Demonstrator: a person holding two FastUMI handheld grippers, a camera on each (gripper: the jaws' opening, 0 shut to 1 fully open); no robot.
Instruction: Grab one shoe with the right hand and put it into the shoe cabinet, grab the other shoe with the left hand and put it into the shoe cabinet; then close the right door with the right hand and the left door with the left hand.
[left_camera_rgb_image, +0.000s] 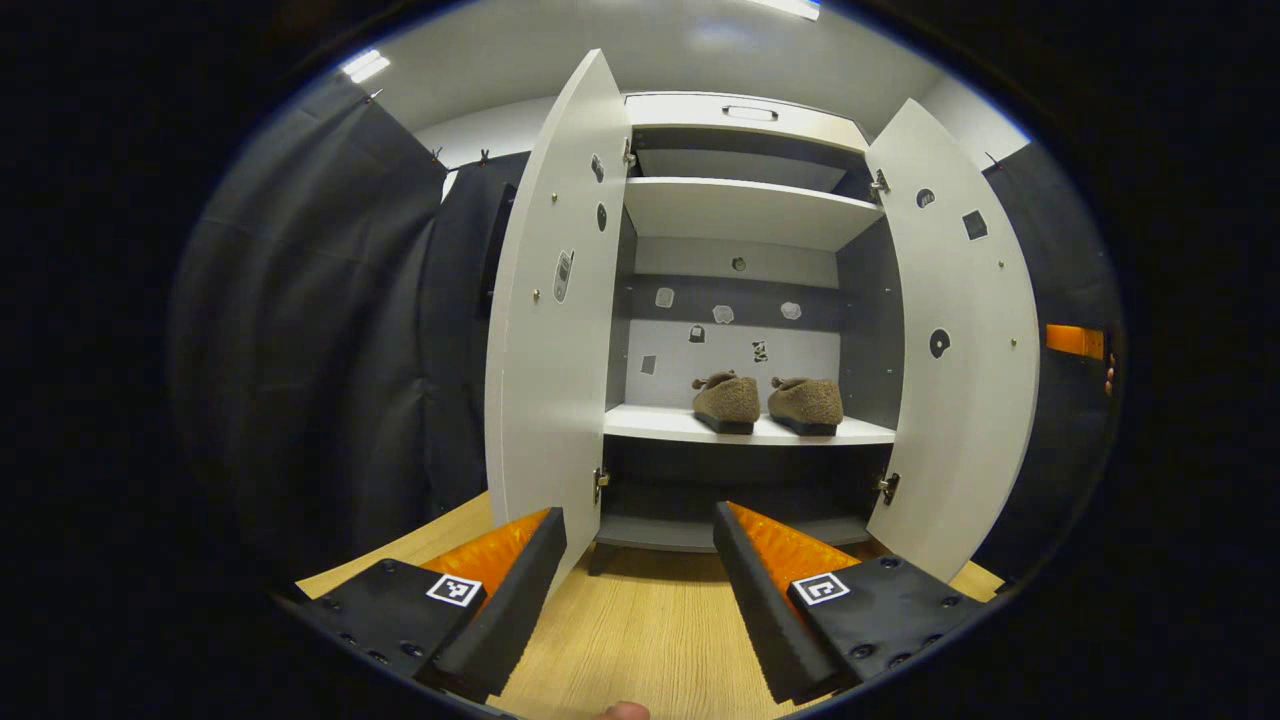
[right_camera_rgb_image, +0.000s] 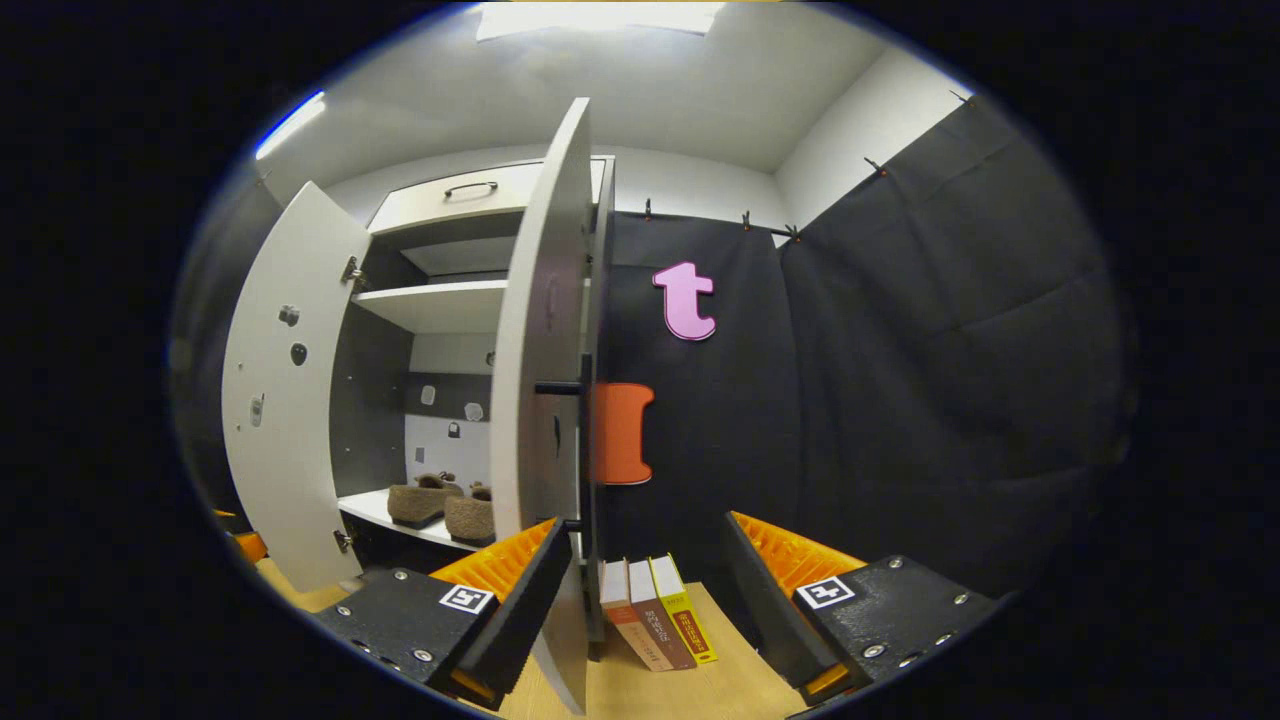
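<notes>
Both shoes are already sitting in the shoe cabinet, side by side on the lower white shelf: the left shoe and the right shoe almost touch, toes pointing out of the cabinet. Both doors are wide open. In the left gripper view, the left door swings out on one side and the right door on the other, and the left tool sits in front of the opening with its fingers spread apart, holding nothing, above the wooden floor. In the right gripper view, the right tool is also open and empty, right up near the edge of the right door, which stands edge-on just beside one finger; can't tell if it's touching. A few books lean on the floor by the cabinet's side.
</notes>
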